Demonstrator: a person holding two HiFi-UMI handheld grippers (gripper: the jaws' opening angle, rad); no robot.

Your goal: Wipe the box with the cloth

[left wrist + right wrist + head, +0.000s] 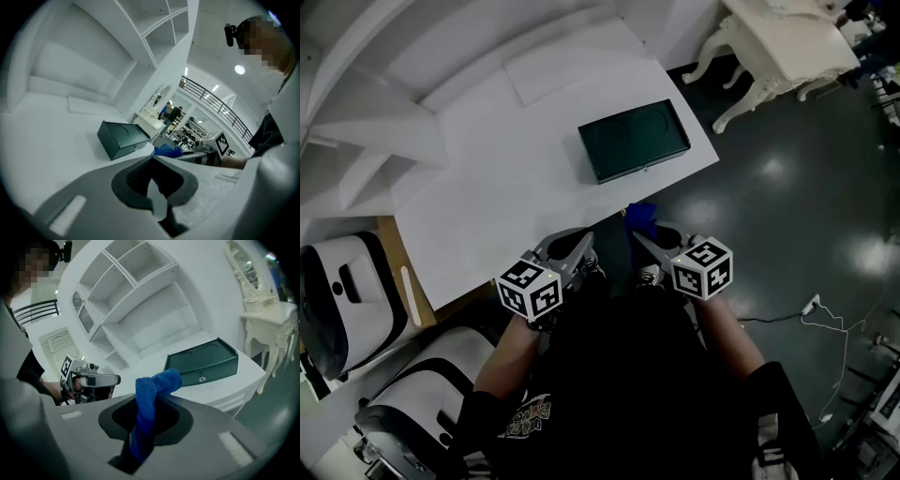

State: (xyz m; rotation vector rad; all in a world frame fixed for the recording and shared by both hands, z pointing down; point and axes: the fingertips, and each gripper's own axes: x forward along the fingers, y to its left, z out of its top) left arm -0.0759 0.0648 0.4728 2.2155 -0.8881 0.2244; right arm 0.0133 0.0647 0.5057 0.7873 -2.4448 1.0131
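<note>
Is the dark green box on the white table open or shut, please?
Shut: the dark green rectangular box has its lid lying flat on its body, with no gap showing.

From the near edge of the table [487,202] up to the box [635,141] the top is bare. That leaves an open way in for the left gripper [584,242] and the right gripper [637,236] (its cloth [642,216] sticks out ahead). A flat white panel [572,66] lies behind the box, and white shelving [370,122] walls the rear left. Open floor [787,216] lies to the right of the table.
</note>
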